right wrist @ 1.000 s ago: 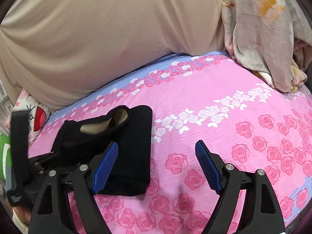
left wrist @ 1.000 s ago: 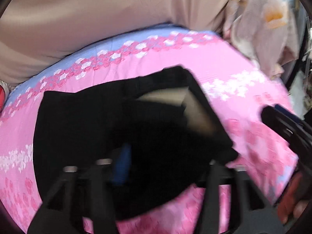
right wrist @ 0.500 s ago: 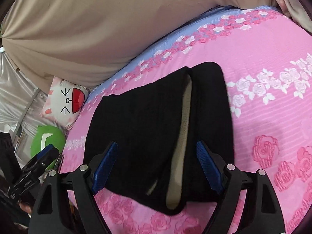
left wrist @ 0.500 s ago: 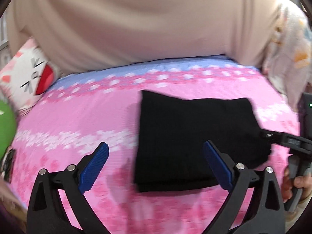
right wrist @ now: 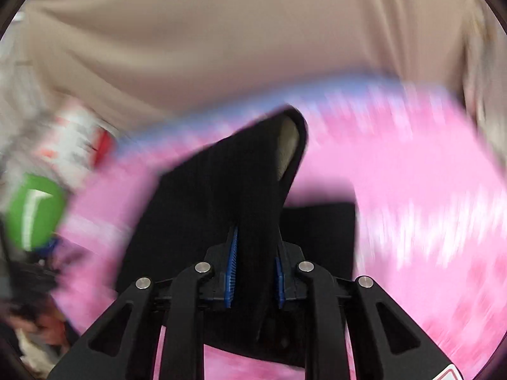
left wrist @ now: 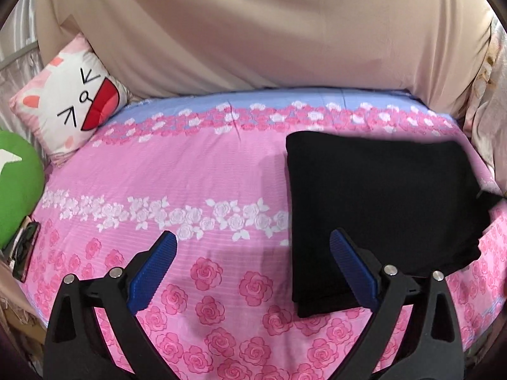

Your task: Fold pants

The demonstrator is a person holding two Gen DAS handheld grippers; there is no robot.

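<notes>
— Two grippers are being reported on; how is the left gripper (left wrist: 252, 264) being held?
— Its blue-padded jaws are being held spread wide over the pink rose-printed bedsheet (left wrist: 196, 171), with nothing being gripped between them. Only its right finger is overlapping the near edge of the folded black pants (left wrist: 380, 209) in its own view.
— Where are those pants being kept?
— They are lying as a flat folded block on the right part of the sheet, near the beige draped cloth (left wrist: 253, 28) at the back. A white cartoon-face cushion (left wrist: 73, 101) and a green round cushion (left wrist: 16, 186) are being seen well apart from them, at the left edge.
— And the right gripper (right wrist: 255, 272)?
— Its jaws are closing, and a bunched fold of the black fabric is being pinched between the blue pads (right wrist: 232, 269). The fold is being lifted into a ridge, with a pale lining showing at its far end; that view is badly blurred
</notes>
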